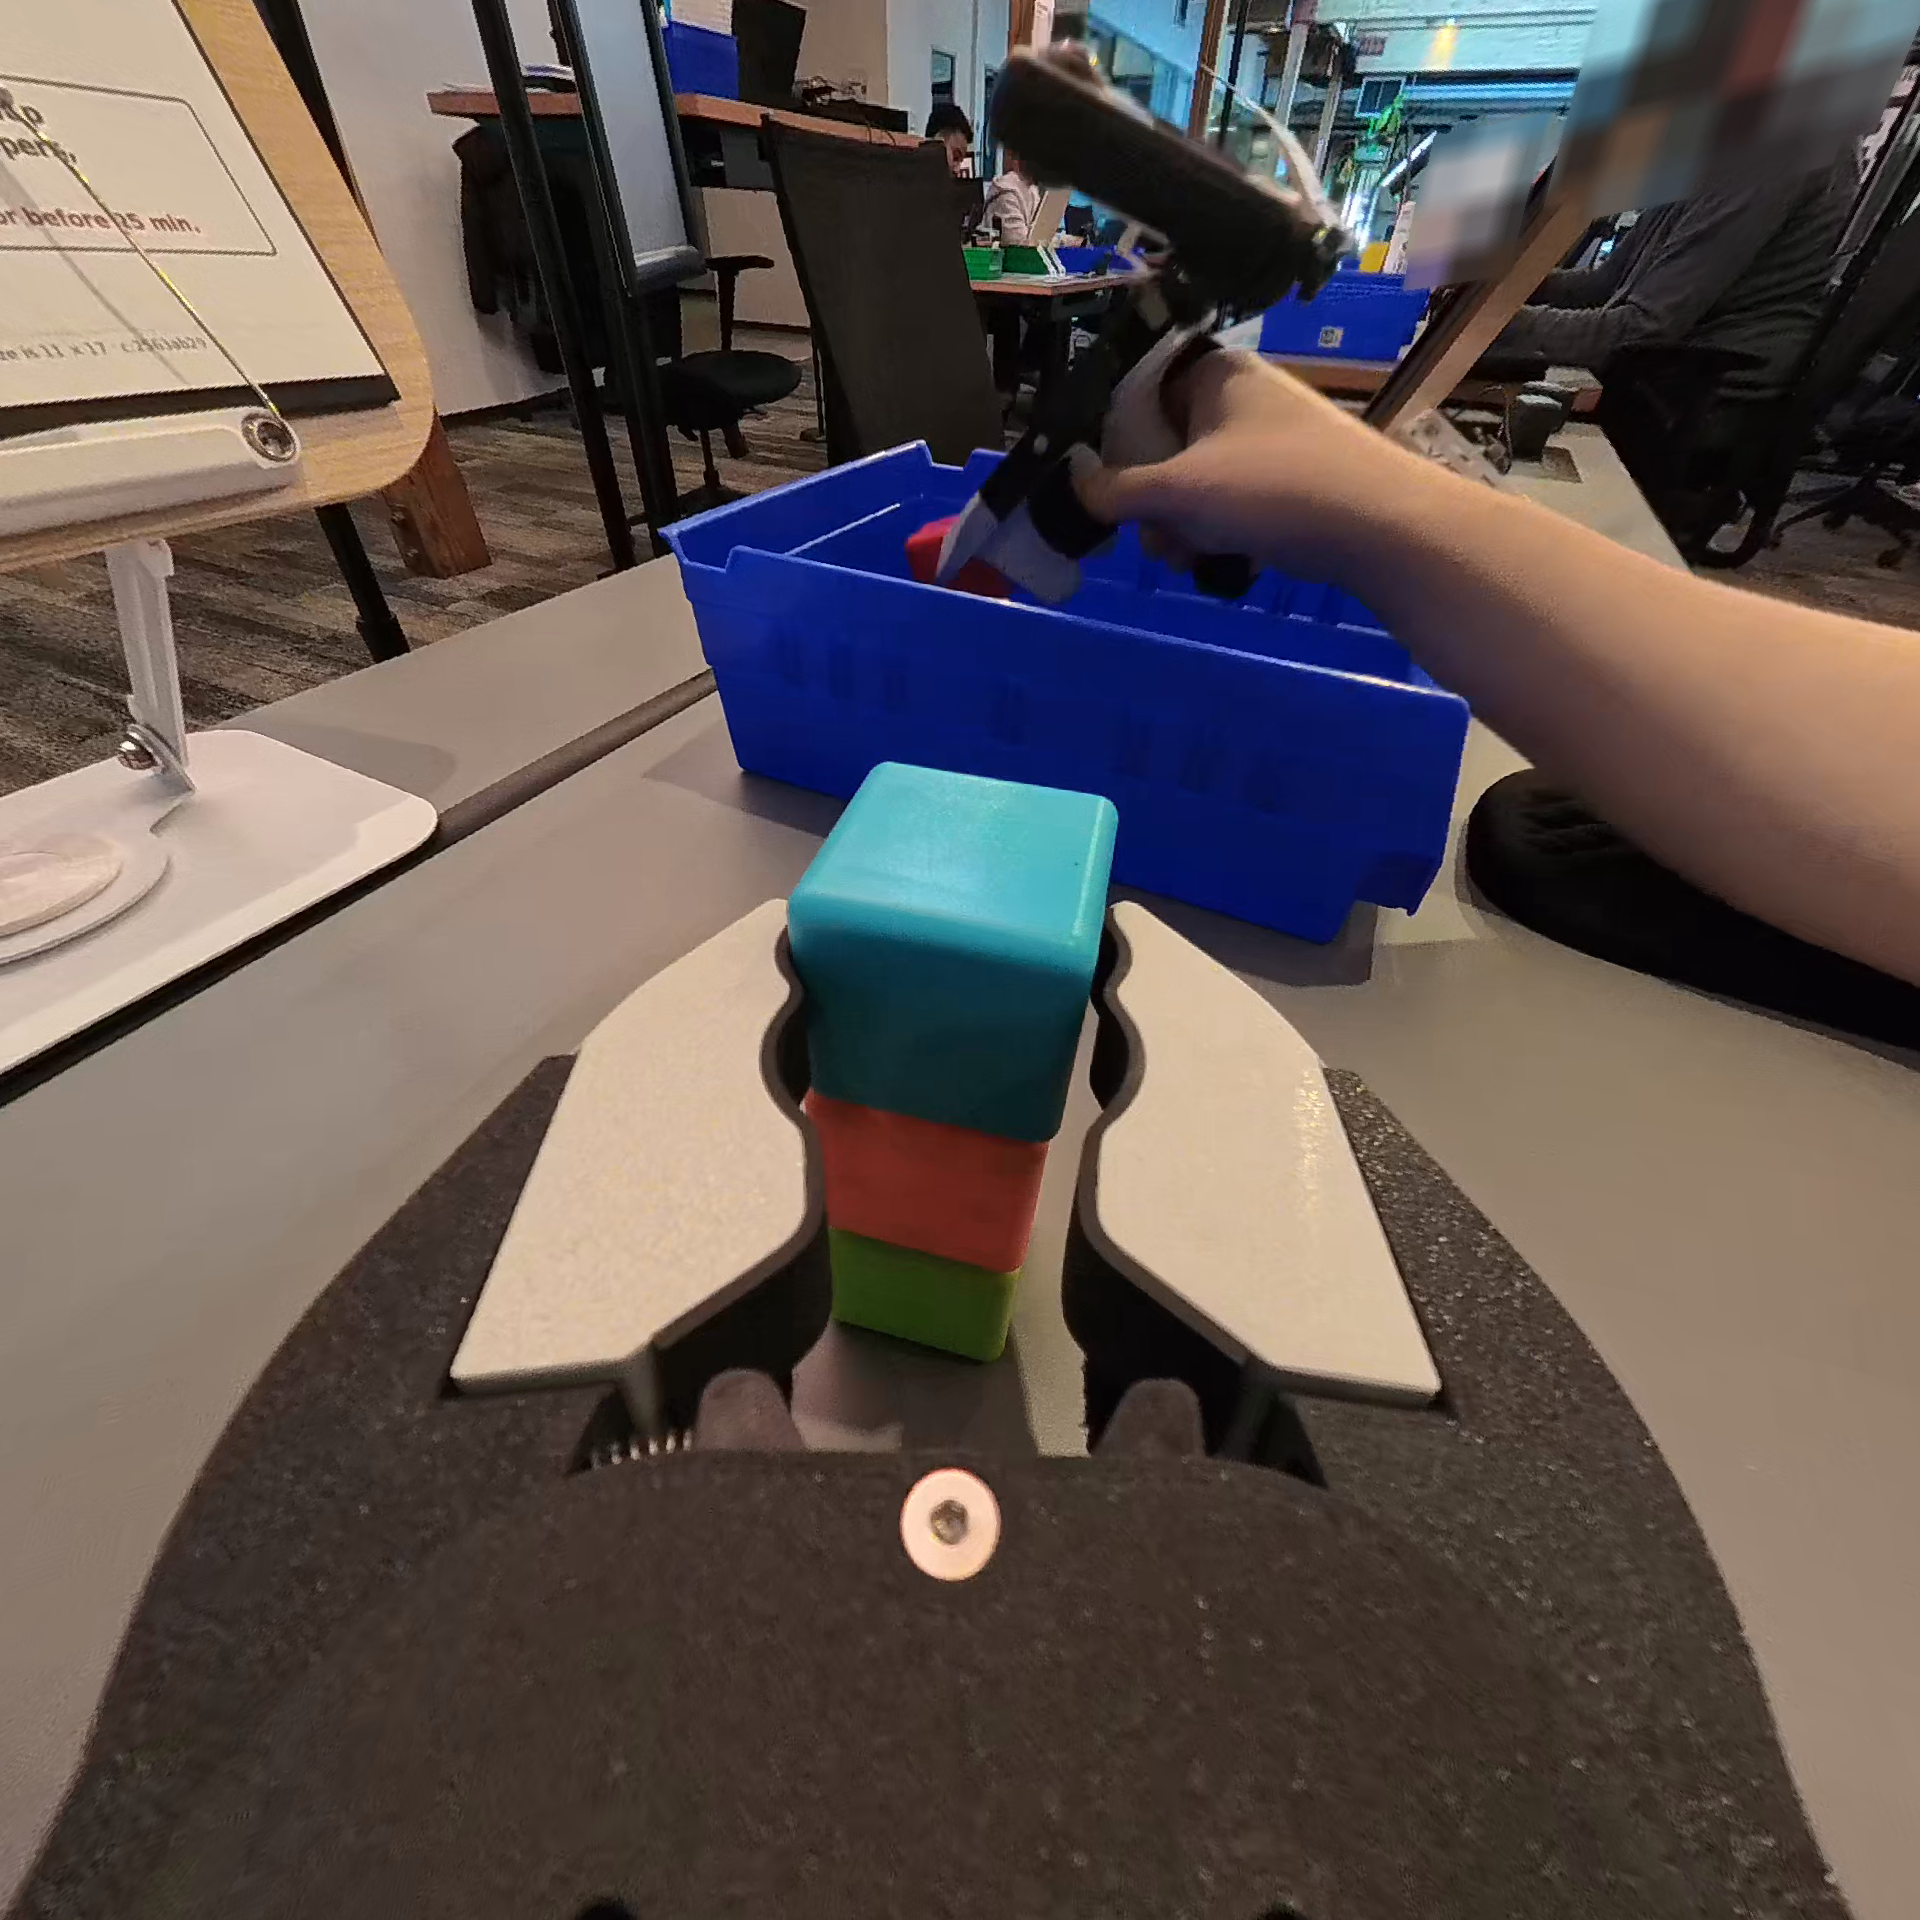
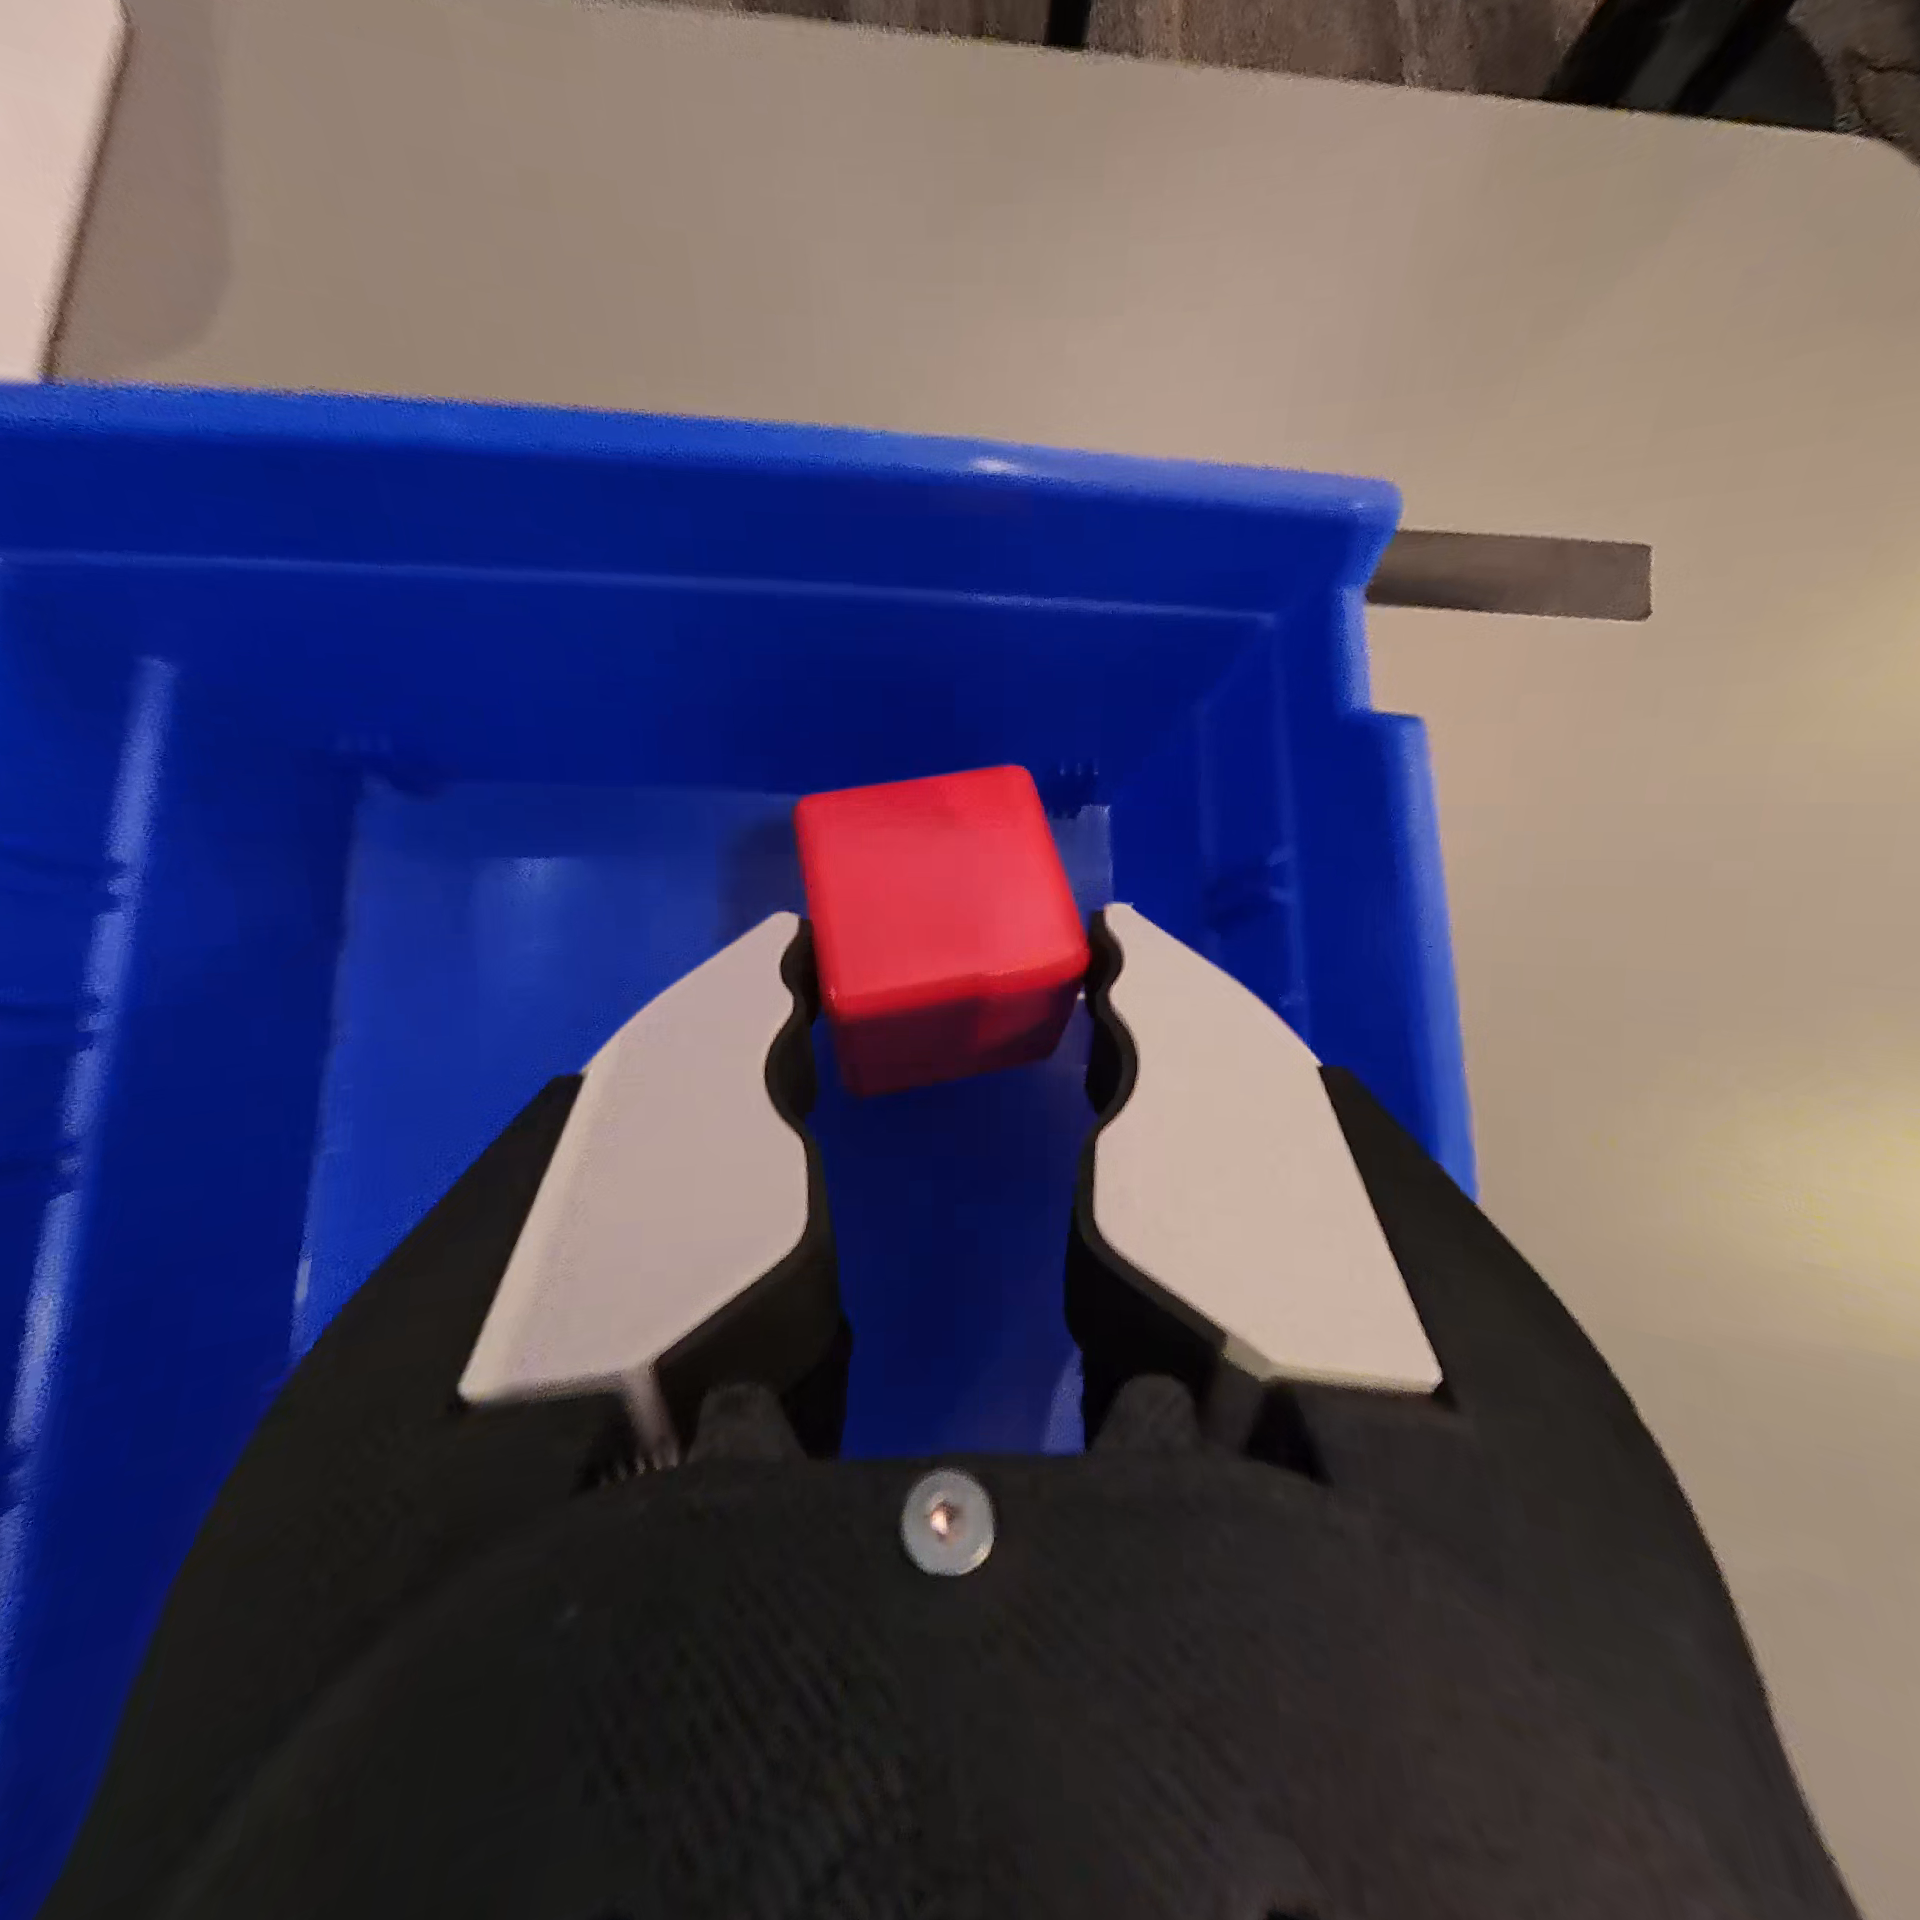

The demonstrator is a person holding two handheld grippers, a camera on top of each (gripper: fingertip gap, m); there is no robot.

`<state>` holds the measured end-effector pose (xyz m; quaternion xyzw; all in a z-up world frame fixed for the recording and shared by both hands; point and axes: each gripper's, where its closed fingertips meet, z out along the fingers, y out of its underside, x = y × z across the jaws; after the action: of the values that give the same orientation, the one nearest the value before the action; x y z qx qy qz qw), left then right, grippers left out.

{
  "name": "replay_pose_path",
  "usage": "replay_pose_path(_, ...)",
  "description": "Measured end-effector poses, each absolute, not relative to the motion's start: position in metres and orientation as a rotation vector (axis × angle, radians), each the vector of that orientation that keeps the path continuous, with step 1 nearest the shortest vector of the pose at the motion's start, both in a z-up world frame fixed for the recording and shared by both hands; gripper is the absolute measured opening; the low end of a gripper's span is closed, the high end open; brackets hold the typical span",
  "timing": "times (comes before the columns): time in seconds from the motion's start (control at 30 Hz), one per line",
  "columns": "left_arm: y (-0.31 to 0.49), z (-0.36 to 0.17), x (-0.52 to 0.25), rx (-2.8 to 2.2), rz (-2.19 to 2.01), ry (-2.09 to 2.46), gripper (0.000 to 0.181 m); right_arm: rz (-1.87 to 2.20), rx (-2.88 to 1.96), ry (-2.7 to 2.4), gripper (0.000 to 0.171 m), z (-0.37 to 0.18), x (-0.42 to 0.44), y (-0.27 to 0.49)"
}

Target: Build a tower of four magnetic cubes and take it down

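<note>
A tower of three cubes stands on the grey table [image 1: 416, 1091]: a teal cube [image 1: 945, 935] on top, an orange-red cube [image 1: 925, 1184] in the middle, a green cube [image 1: 920, 1299] at the bottom. My left gripper [image 1: 948, 935] is shut on the teal cube, one finger on each side. My right gripper [image 2: 945, 935] is shut on a red cube [image 2: 935, 904], held tilted inside the blue bin [image 2: 623, 520]. In the left wrist view the right gripper [image 1: 997, 561] dips into the bin [image 1: 1091, 717] behind the tower, with the red cube [image 1: 930, 545] partly hidden.
A person's forearm [image 1: 1610, 644] crosses above the bin from the right. A white stand [image 1: 208, 831] with a board [image 1: 156, 260] sits at the left. A black round pad [image 1: 1579, 894] lies at the right. Chairs and desks stand beyond the table. There is about 35 cm between the tips of the two grippers.
</note>
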<state>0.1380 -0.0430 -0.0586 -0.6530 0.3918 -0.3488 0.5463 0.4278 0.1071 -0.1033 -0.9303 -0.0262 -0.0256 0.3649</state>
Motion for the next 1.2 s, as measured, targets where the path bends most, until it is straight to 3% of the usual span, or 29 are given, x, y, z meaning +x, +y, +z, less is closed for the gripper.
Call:
replay_pose_path(0.13,-0.043,-0.059,0.138,-1.553,-0.826,0.934,0.052,-0.177,-2.443,-0.084,0.053,-0.131,0.435,0.110)
replay_pose_path(0.4,-0.044,-0.058,0.137,-1.549,-0.842,0.933,0.051,-0.213,-2.521,-0.137,0.061,-0.137,0.439,0.101)
replay_pose_path(0.53,-0.044,-0.060,0.137,-1.562,-0.838,0.937,0.054,-0.191,-2.481,-0.163,0.064,-0.117,0.431,0.101)
replay_pose_path(0.67,-0.044,-0.071,0.135,-1.633,-0.805,0.951,0.071,-0.135,-2.351,-0.213,0.063,-0.069,0.416,0.099)
replay_pose_path(0.8,-0.046,-0.085,0.133,-1.686,-0.754,0.981,0.070,0.069,-2.092,-0.444,0.059,0.003,0.359,0.086)
replay_pose_path(0.93,-0.045,-0.099,0.134,-1.727,-0.724,1.030,0.060,0.602,-1.742,-0.940,0.055,0.055,0.241,0.018)
replay_pose_path(1.03,-0.045,-0.104,0.135,-1.740,-0.721,1.048,0.052,0.838,-1.597,-1.284,0.060,0.045,0.179,-0.036)
replay_pose_path(1.2,-0.050,-0.104,0.138,-1.722,-0.756,1.092,0.052,0.717,-1.634,-1.584,0.068,-0.020,0.130,-0.050)
